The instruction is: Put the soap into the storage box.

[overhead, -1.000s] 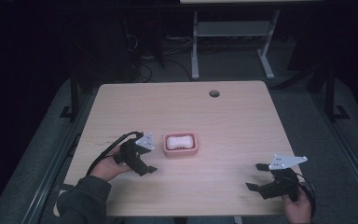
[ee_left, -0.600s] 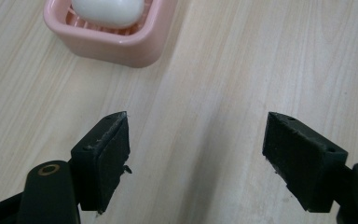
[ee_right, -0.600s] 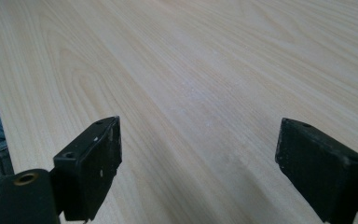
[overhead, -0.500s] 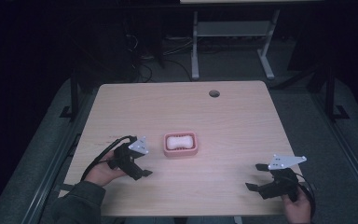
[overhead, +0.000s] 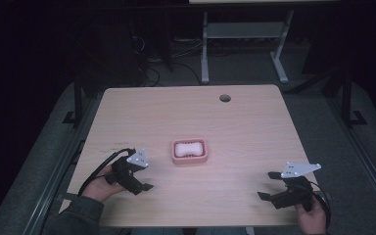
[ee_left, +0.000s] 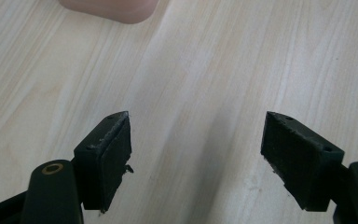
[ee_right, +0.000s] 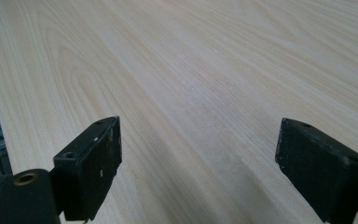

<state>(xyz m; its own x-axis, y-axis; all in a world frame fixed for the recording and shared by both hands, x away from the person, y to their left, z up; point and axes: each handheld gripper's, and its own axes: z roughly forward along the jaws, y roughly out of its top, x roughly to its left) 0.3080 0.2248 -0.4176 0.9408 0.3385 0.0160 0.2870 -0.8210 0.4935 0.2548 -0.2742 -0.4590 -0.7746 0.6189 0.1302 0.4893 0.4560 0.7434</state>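
A dim lab or workshop-style recording room. A bare light-wood table [overhead: 235, 122] with a round cable hole [overhead: 224, 98] stands on grey carpeted floor [overhead: 39, 161]. Well beyond the left gripper [overhead: 144, 180] and right gripper [overhead: 269, 188], past the table's far edge, loose cables [overhead: 152, 73] lie by the metal legs of a second desk frame [overhead: 242, 34], against dark surroundings.

The dish [overhead: 190, 151] sits on the table [overhead: 245, 127] near its middle, with a bar [overhead: 189, 147] lying in it. The left gripper [overhead: 146, 179] lies near the front left, just left of and before the dish. The right gripper [overhead: 269, 185] lies at the front right, well apart from the dish. A hole [overhead: 224, 98] sits behind the dish, near the far edge.
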